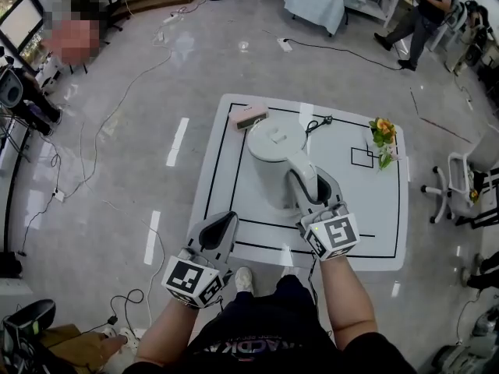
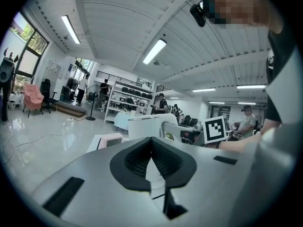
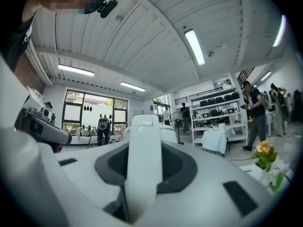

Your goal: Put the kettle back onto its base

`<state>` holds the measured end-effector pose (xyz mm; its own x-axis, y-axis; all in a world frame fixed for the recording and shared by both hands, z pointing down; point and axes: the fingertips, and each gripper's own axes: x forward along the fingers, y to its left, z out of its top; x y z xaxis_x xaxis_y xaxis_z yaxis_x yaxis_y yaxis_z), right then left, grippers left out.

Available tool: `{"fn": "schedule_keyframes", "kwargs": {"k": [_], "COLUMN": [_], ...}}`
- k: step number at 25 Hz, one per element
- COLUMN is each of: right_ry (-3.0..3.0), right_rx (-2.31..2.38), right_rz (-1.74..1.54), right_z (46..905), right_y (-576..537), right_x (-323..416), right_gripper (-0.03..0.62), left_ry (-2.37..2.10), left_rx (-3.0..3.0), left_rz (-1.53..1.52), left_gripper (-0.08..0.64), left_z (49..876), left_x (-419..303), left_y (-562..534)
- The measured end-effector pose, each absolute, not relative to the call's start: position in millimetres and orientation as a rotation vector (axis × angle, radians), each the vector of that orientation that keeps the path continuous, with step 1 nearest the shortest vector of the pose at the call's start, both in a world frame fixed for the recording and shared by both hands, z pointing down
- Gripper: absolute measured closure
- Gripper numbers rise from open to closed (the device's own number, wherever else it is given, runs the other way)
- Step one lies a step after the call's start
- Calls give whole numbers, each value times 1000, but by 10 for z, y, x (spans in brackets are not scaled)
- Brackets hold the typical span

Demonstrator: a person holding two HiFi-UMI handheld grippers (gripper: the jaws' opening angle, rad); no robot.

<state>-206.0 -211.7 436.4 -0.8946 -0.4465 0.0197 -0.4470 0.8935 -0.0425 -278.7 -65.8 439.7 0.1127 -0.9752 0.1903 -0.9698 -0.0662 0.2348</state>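
Observation:
A white electric kettle [image 1: 274, 158] hangs upright over the middle of the white table [image 1: 374, 244]. My right gripper [image 1: 313, 191] is shut on its handle [image 3: 143, 160], which fills the gap between the jaws in the right gripper view. I cannot see the kettle's base; a black cord [image 1: 316, 123] comes out from behind the kettle. My left gripper [image 1: 223, 223] hovers at the table's near left edge, shut with nothing in it [image 2: 151, 163]. From the left gripper view the kettle [image 2: 147, 126] shows ahead and slightly right.
A pink box [image 1: 248, 115] lies at the table's far edge, just left of the kettle. A small vase of flowers [image 1: 383, 140] stands at the right by a black square outline. Cables trail over the floor [image 1: 117, 115], and chairs stand to the right [image 1: 460, 181].

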Motion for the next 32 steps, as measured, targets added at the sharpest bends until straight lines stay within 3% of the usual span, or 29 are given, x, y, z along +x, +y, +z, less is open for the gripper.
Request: {"fn": "schedule_keyframes", "kwargs": {"k": [32], "right_ry": [-2992], "right_rx": [883], "right_rz": [62], "right_z": [4542], "right_y": [-1718], "right_x": [-1609], "right_gripper": [471], "left_ry": [-1796], "left_rx": [2143], "left_rz": [-36], "left_gripper": [557], "left_z": [4506], "left_x": [-2681], "left_y": [-596]}}
